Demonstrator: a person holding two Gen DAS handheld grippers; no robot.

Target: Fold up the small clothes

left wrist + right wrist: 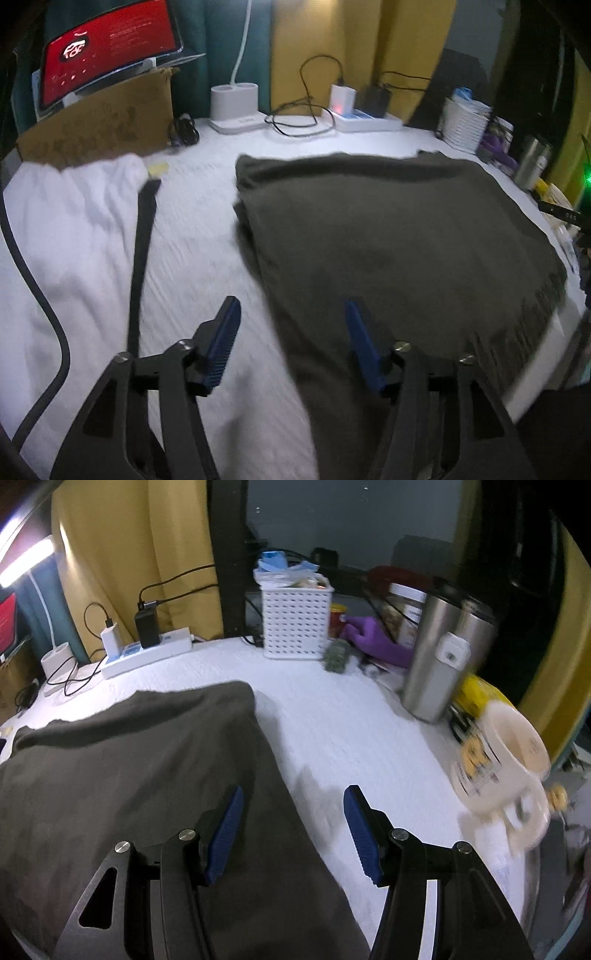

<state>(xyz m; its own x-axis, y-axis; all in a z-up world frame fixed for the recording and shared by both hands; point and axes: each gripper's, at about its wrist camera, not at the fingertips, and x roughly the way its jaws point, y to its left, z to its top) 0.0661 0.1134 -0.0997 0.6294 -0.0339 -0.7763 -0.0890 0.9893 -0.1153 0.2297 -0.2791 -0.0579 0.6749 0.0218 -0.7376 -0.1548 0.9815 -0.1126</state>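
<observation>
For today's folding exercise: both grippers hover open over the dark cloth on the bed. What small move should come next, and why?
Probably lower both to pinch the near edge. The left gripper and right gripper are open and empty, each straddling one side edge of the dark green cloth, which lies flat on the white bedcover.

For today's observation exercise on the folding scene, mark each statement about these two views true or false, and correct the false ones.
1. Both tools are open and hold nothing. True: left tool, right tool.
2. The dark grey cloth hangs off the table. False: it lies on the white table cover.
3. A white basket stands behind the cloth. True.
4. The steel tumbler lies on its side. False: it stands upright.
</observation>
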